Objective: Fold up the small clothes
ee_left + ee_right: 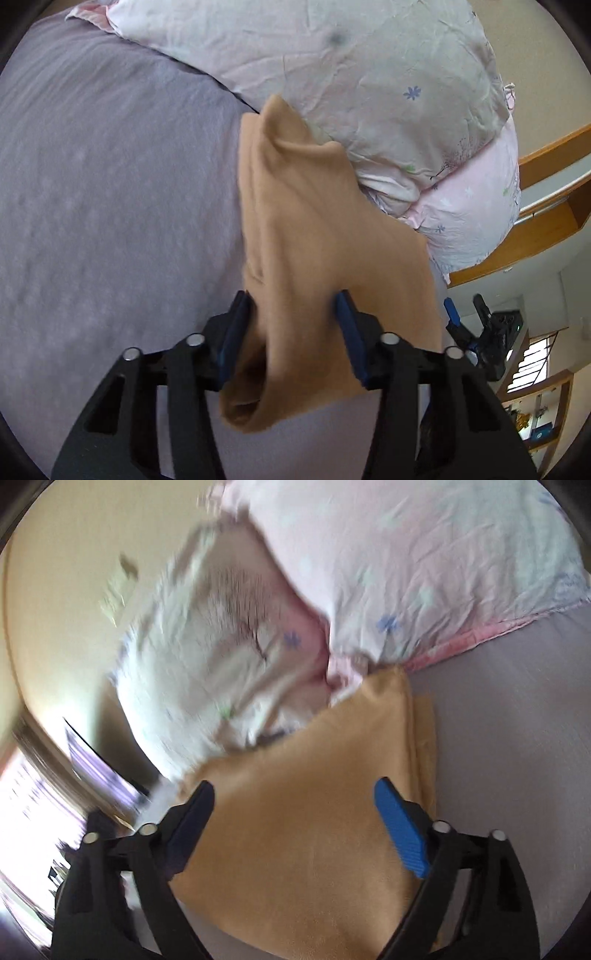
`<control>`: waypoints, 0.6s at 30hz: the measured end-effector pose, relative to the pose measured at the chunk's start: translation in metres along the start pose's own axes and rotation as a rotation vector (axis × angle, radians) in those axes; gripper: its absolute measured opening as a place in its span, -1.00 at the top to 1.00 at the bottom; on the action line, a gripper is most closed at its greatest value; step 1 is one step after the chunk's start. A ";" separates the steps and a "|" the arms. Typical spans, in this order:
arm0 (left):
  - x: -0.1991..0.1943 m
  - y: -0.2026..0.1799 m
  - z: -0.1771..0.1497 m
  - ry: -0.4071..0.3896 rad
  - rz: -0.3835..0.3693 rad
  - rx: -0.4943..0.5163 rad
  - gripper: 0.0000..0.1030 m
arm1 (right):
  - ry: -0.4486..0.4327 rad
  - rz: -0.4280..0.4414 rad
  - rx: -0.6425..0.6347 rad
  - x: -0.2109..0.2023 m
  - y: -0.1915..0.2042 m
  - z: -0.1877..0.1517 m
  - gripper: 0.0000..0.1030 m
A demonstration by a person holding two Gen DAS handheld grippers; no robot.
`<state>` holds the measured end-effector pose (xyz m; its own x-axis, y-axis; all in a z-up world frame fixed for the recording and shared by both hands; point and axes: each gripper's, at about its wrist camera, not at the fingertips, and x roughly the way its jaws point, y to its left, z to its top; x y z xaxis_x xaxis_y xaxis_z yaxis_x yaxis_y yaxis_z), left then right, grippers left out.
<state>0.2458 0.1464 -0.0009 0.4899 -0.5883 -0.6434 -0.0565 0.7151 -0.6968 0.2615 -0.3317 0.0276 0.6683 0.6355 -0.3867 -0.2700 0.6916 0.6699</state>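
A small tan garment lies folded lengthwise on the grey-purple bed sheet, its far end against the pillows. My left gripper stands open with its blue pads on either side of the garment's bunched near end; the cloth passes loosely between them. In the right wrist view the same tan garment lies flat below my right gripper, which is wide open and hovers above it without holding it. The right gripper also shows at the edge of the left wrist view.
Pink and white flowered pillows lie at the head of the bed, touching the garment's far end; they show in the right wrist view too. A wooden shelf unit stands to the right of the bed. The right wrist view is motion-blurred.
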 end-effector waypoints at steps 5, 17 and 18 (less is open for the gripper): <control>0.016 0.006 0.008 -0.024 -0.066 -0.146 0.35 | -0.024 0.034 0.126 -0.009 -0.022 0.015 -0.77; 0.011 -0.022 -0.001 -0.094 0.074 -0.097 -0.14 | 0.028 0.072 0.028 -0.004 -0.001 0.011 -0.77; 0.013 -0.022 0.001 -0.087 0.068 -0.095 -0.15 | 0.034 0.067 0.020 -0.002 0.001 0.011 -0.77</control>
<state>0.2545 0.1235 0.0065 0.5552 -0.5020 -0.6631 -0.1723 0.7106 -0.6822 0.2671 -0.3362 0.0355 0.6249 0.6918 -0.3618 -0.2994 0.6404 0.7073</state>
